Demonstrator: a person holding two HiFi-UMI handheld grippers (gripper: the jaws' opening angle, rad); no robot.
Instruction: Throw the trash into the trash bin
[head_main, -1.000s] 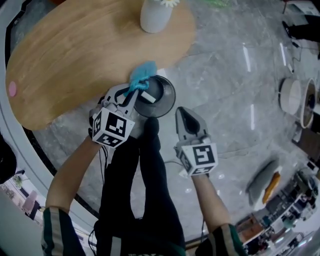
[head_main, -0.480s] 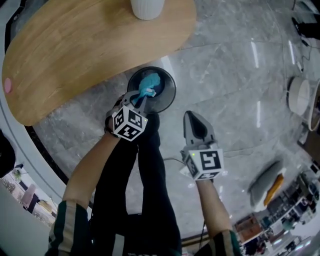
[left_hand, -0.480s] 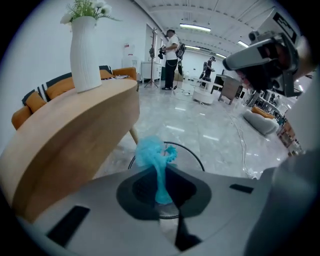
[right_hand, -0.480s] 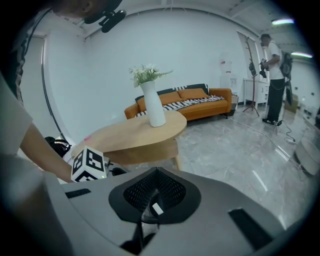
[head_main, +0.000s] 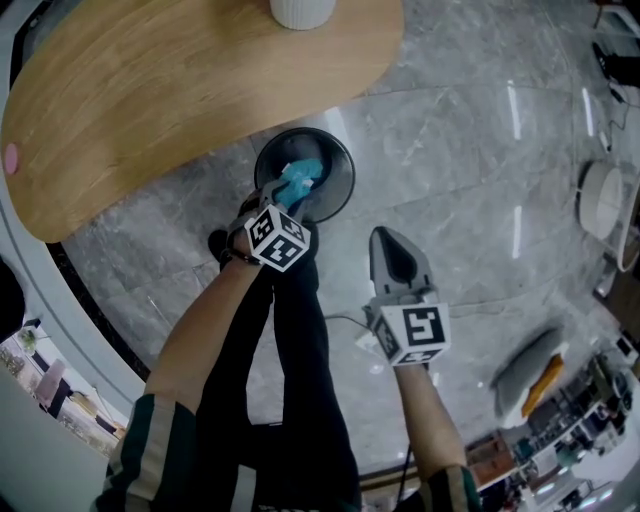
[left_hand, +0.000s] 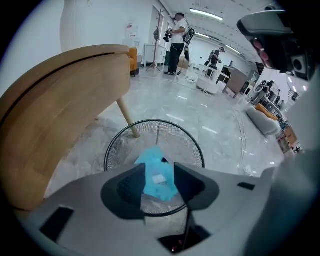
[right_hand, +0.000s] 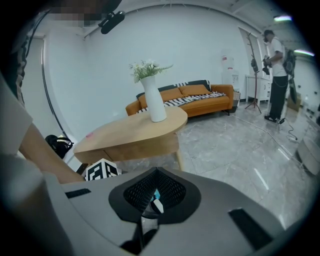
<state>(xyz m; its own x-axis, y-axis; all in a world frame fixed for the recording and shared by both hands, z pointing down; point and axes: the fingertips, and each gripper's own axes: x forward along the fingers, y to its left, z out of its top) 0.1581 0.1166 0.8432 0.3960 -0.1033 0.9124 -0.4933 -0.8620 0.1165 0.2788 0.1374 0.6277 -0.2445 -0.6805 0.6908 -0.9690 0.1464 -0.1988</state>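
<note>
Bright ceiling strips (left_hand: 205, 14) are lighting the room evenly, glaring in streaks off the polished floor (head_main: 470, 200). Both gripper views are bending and darkening at their corners.

A light wooden bench (head_main: 180, 100) with a rounded outline is seen on a grey marble floor (head_main: 450, 180). A white vase (right_hand: 156, 102) holding white flowers (right_hand: 147, 69) is set close to the edge of one rounded end. A small pink spot (head_main: 11, 158) is seen at the edge of the opposite end. An orange sofa (right_hand: 185, 97) is placed against the white wall behind, and a standing person (right_hand: 274, 75) is visible farther off.
</note>
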